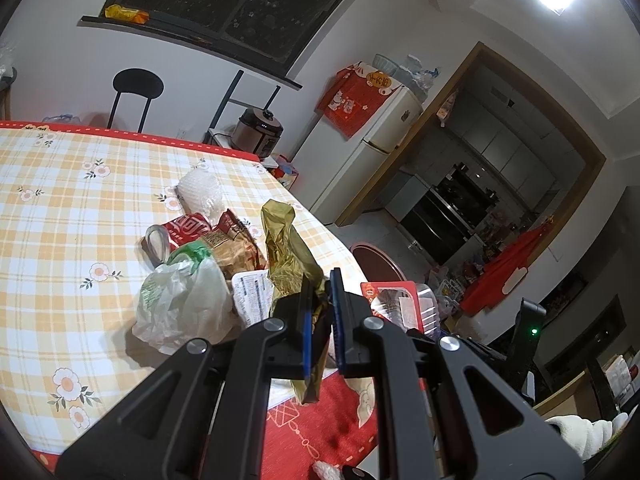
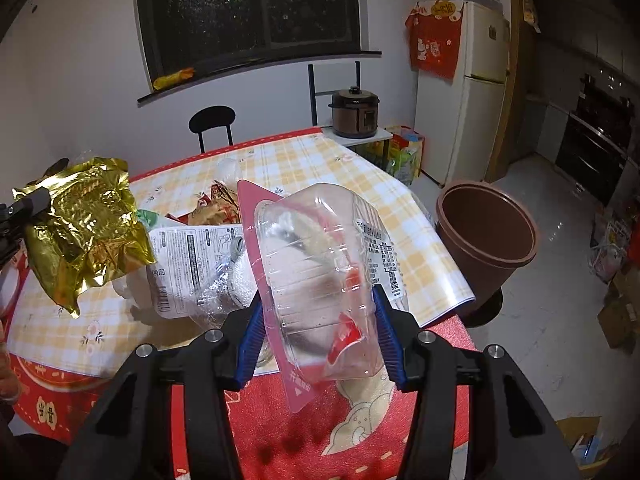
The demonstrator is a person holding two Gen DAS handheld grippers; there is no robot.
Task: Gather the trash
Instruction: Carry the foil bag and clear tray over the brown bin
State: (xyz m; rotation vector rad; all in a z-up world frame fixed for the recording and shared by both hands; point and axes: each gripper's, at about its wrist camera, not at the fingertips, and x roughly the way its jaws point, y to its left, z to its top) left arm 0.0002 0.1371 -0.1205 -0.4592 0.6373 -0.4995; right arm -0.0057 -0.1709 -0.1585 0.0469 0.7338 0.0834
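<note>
The table [image 2: 424, 264] has a yellow check cloth with a red border, and all the junk sits bunched up near the corner closest to the fridge [image 2: 472, 80]. Past that corner the floor is open, and a brown bin [image 2: 486, 236] stands just beside the table edge, mouth up. The far half of the cloth, toward the black chair [image 1: 138, 88] and the window wall, is bare check pattern.

The gold foil wrapper [image 1: 286, 248] is crinkled and shiny, kind of olive in the shade. It's pinched in the left gripper [image 1: 319, 320], jaws clamped on its lower part, so it sticks up above the fingers with a bit hanging below. From the right wrist view the same foil [image 2: 80, 224] hangs up off the cloth at the left side.

The right gripper [image 2: 320, 332] is squeezing a clear plastic clamshell [image 2: 320, 264] with a pink-red card backing and a printed label, held tilted above the table's near edge.

Still lying on the table: a crumpled white-green plastic bag [image 1: 184, 300], a white printed packet [image 2: 192, 264], red snack wrappers [image 1: 216, 236] and a wad of bubble wrap [image 1: 200, 194] farther back. Both grippers angle down over the near red border.
</note>
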